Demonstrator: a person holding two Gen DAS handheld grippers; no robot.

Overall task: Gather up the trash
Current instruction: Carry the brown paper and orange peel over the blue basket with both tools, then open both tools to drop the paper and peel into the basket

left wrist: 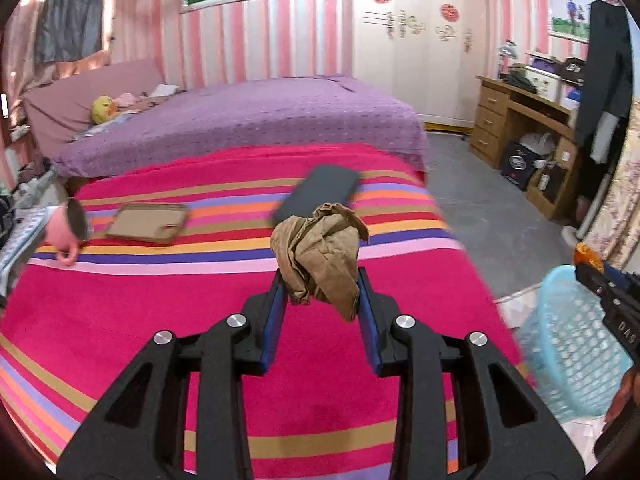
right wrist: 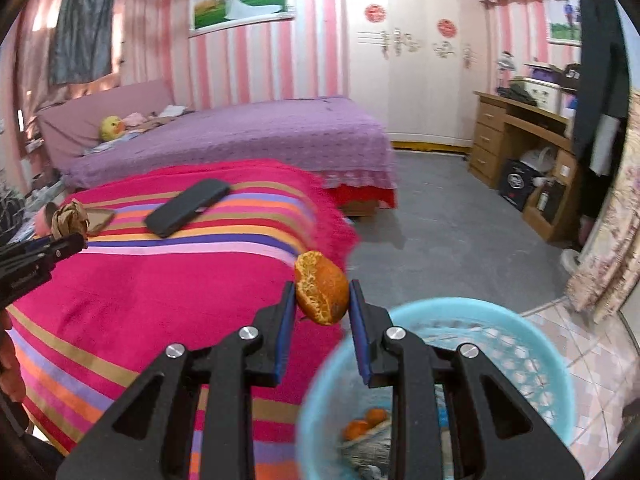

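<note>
Open grey floor (right wrist: 440, 224) beyond blue basket (right wrist: 532, 344); striped bed (right wrist: 140, 304) close on its left.

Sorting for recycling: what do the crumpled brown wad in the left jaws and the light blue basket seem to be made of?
Crumpled brown wad: likely kraft paper, matte, with sharp creases that hold. Light blue basket: apparently moulded plastic, smooth, with lattice-holed walls.
</note>
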